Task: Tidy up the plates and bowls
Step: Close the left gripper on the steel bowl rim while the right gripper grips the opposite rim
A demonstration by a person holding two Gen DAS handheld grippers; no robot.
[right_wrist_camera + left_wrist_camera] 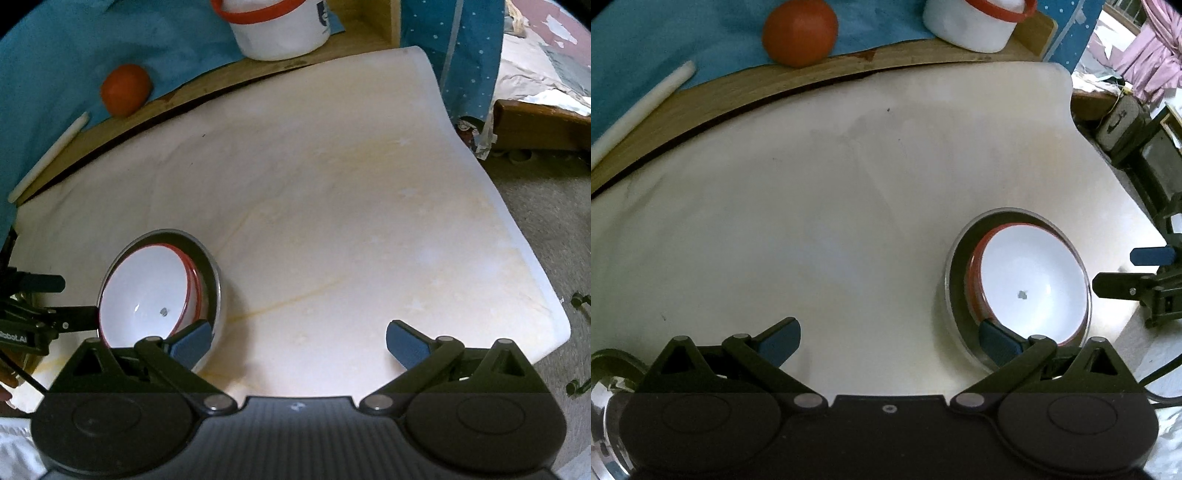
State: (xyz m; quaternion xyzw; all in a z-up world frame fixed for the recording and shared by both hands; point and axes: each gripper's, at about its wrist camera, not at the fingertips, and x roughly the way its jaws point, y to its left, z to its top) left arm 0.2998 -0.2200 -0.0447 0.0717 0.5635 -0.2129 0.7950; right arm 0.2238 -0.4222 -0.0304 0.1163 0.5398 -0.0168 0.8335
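Note:
A white bowl (1030,284) with a red rim sits nested inside a shallow metal dish (958,280) on the white mat. My left gripper (888,343) is open; its right finger reaches over the dish's near rim, and nothing is between the fingers. In the right wrist view the white bowl (147,295) shows a second red rim under it, inside the metal dish (216,277). My right gripper (299,343) is open and holds nothing, its left finger over the dish's near edge. Each gripper also shows in the other's view: right gripper (1123,269), left gripper (62,301).
A white mat (332,203) covers the table; its right edge drops off to the floor. Behind it runs a wooden board (738,92) with blue cloth, a red round fruit (799,31), a white red-rimmed mug (971,26) and a white stick (639,110). A shiny metal object (605,406) lies at the lower left.

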